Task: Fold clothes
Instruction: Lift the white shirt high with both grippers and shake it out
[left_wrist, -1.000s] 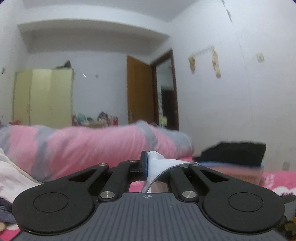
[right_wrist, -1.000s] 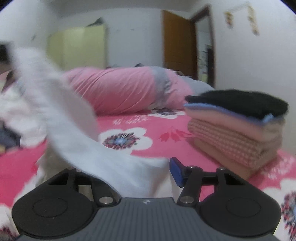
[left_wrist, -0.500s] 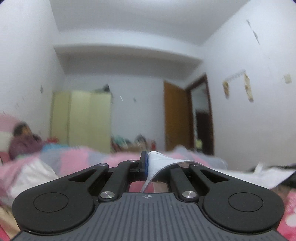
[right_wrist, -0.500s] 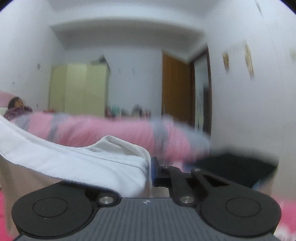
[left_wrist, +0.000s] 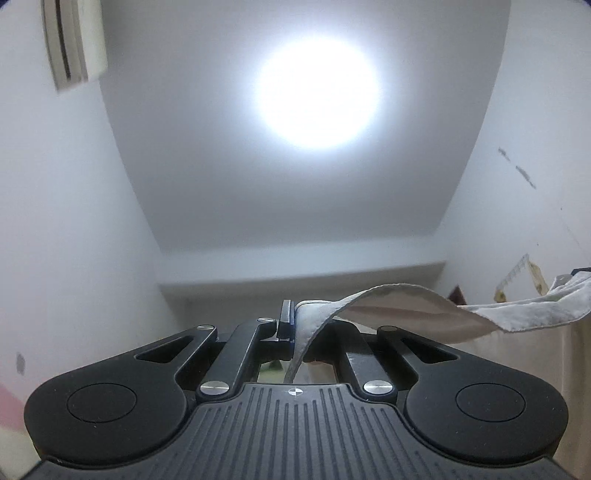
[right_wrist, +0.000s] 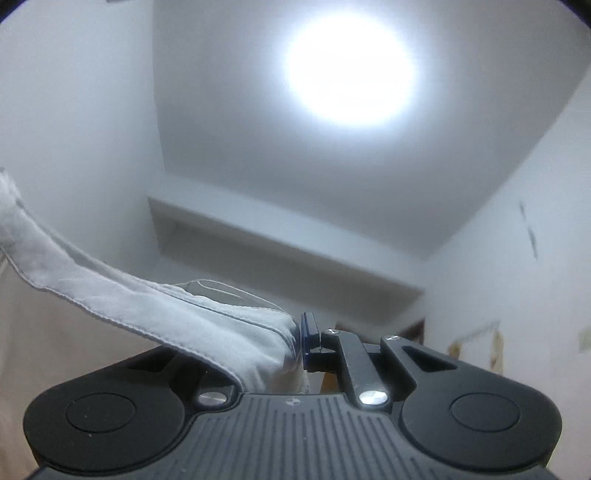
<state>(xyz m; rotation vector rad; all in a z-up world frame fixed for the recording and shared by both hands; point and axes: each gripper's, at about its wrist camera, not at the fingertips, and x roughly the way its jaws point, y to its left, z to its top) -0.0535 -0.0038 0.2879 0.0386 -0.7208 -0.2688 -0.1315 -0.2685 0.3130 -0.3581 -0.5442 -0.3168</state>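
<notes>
A white garment (left_wrist: 406, 310) is held up in the air between both grippers. My left gripper (left_wrist: 295, 325) is shut on one end of its hem; the cloth runs off to the right edge of the left wrist view. My right gripper (right_wrist: 295, 343) is shut on the other end; the white garment (right_wrist: 129, 295) stretches away to the left in the right wrist view and hangs down below. Both cameras point up at the ceiling. The bed and the folded pile are out of view.
A bright round ceiling lamp (left_wrist: 317, 88) is overhead, also in the right wrist view (right_wrist: 351, 70). An air conditioner (left_wrist: 74, 40) sits high on the left wall. White walls and a ceiling beam (right_wrist: 277, 258) surround. A door top (right_wrist: 413, 328) shows low right.
Both grippers have lifted and tilted upward with the garment: the views went from the bed and folded pile to the walls, then to the ceiling. The garment now hangs stretched between them.
</notes>
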